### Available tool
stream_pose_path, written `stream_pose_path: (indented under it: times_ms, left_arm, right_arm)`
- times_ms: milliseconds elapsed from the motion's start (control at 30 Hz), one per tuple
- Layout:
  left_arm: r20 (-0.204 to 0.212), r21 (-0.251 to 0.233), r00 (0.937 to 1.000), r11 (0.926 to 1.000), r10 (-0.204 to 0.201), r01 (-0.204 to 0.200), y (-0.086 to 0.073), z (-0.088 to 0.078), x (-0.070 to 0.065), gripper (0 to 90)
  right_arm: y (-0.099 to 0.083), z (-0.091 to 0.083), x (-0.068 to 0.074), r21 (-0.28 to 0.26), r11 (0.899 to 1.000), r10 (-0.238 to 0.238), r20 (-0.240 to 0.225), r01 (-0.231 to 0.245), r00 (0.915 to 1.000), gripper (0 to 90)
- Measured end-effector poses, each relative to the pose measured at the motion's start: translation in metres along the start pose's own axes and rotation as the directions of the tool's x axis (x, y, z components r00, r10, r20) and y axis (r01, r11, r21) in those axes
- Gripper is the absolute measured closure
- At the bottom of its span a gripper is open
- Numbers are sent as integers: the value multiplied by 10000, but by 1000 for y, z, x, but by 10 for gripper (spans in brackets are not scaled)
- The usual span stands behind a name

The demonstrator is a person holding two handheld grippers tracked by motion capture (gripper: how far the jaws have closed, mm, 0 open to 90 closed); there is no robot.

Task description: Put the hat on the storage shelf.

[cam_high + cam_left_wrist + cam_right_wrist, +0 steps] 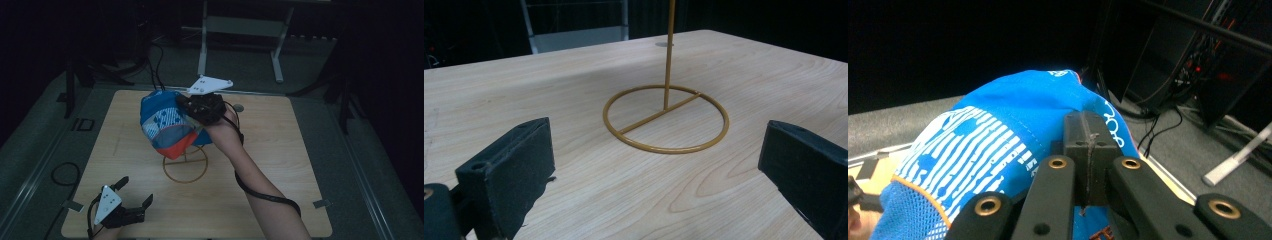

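A blue cap (162, 122) with white print and an orange brim hangs over the middle of the table. It is tilted, above a gold wire stand (185, 164). My right gripper (192, 110) is shut on the cap's right side. In the right gripper view the two black jaws meet at the gripper (1090, 135) against the blue cap (998, 130). My left gripper (135, 190) rests low near the table's front left corner, open and holding nothing. In the left gripper view this gripper (659, 165) faces the stand's ring and upright rod (666, 120).
The wooden table (280, 150) has a small round mark (238, 107) behind the right hand. A grey metal frame (240, 30) and dark cables (157, 65) stand on the floor beyond the far edge. Tape tabs (321, 203) mark the front corners.
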State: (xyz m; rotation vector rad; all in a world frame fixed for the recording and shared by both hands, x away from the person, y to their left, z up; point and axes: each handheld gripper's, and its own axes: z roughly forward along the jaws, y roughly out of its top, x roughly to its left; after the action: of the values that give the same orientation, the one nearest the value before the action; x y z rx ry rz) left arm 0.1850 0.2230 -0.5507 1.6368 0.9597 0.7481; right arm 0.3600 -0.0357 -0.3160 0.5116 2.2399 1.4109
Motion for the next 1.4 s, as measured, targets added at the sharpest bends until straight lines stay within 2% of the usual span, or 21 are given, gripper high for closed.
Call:
stream_pose_path:
  times_ms: [300, 433, 767, 867, 967, 1067, 1167, 1267, 1367, 1400]
  left_arm:
    - [107, 78, 9999, 9999, 91, -92, -1, 2, -2, 18]
    - [115, 130, 9999, 9999, 59, -61, -1, 3, -2, 18]
    - [181, 78, 9998, 10000, -1, 0, -2, 2, -2, 18]
    - [226, 71, 9997, 10000, -32, 30, -2, 2, -2, 18]
    - [274, 176, 9996, 9998, -51, 46, -3, 3, -2, 19]
    - [288, 174, 9996, 9998, 17, -22, -3, 3, -4, 18]
    - [287, 201, 9996, 9998, 11, -17, -4, 4, -3, 18]
    - [293, 201, 9995, 9998, -67, 61, -4, 4, -2, 18]
    - [299, 192, 9995, 9998, -72, 66, -4, 5, -3, 18]
    - [293, 198, 9996, 9998, -61, 55, -4, 5, -3, 18]
  right_arm:
    - [-24, -1, -14, 361, 9983, 461, 8, -461, 9989, 900]
    - [-33, 1, -18, 482, 9961, 744, -237, -732, 9969, 900]
    - [-34, 5, -10, 340, 9976, 625, -433, -611, 9971, 900]
    - [-33, -1, -9, -50, 9971, 755, -592, -759, 9954, 900]
    - [-32, -1, -6, 57, 9981, 620, -635, -618, 9961, 900]
    - [-36, 2, -6, 322, 9980, 564, -360, -552, 9978, 900]
    - [-42, 1, -12, 279, 9956, 914, -608, -898, 9940, 900]
    - [-47, -1, -15, 270, 9946, 1015, -654, -999, 9927, 897]
    - [-48, -2, -17, 181, 9937, 1118, -946, -1106, 9892, 767]
    - [-48, -3, -16, 139, 9941, 1082, -873, -1074, 9903, 762]
